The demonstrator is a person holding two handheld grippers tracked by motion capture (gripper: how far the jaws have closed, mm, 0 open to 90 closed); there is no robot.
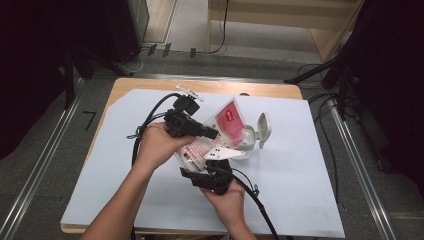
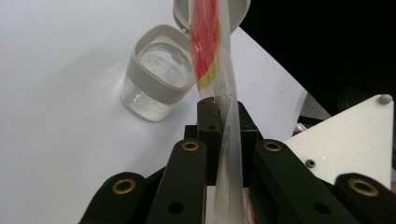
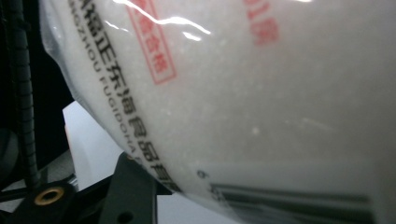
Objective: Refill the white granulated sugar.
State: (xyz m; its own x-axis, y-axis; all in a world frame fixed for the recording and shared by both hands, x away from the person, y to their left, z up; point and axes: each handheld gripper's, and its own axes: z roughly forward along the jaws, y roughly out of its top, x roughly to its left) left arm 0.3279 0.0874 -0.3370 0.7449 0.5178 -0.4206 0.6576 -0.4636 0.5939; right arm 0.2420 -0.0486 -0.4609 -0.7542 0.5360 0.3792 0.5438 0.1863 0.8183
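Note:
A clear plastic bag [image 1: 230,119] of white granules, with a red label and printed text, is held up over the table between both grippers. My left gripper [image 1: 214,134] comes in from the left and is shut on the bag's thin film [image 2: 227,116], just below the red label. My right gripper [image 1: 205,165] comes up from the near side, its grey plate on top. The bag's bulging lower part [image 3: 261,102] sits against its jaws, and it is shut on that part. A clear jar [image 1: 246,142] with a grey rim stands just right of the bag, its flip lid [image 1: 263,128] open.
A white sheet [image 1: 300,190] covers the wooden table. In the left gripper view the jar [image 2: 156,77] looks empty. Black cables trail from both grippers across the near and left side. Metal rails and dark stands border the table left and right.

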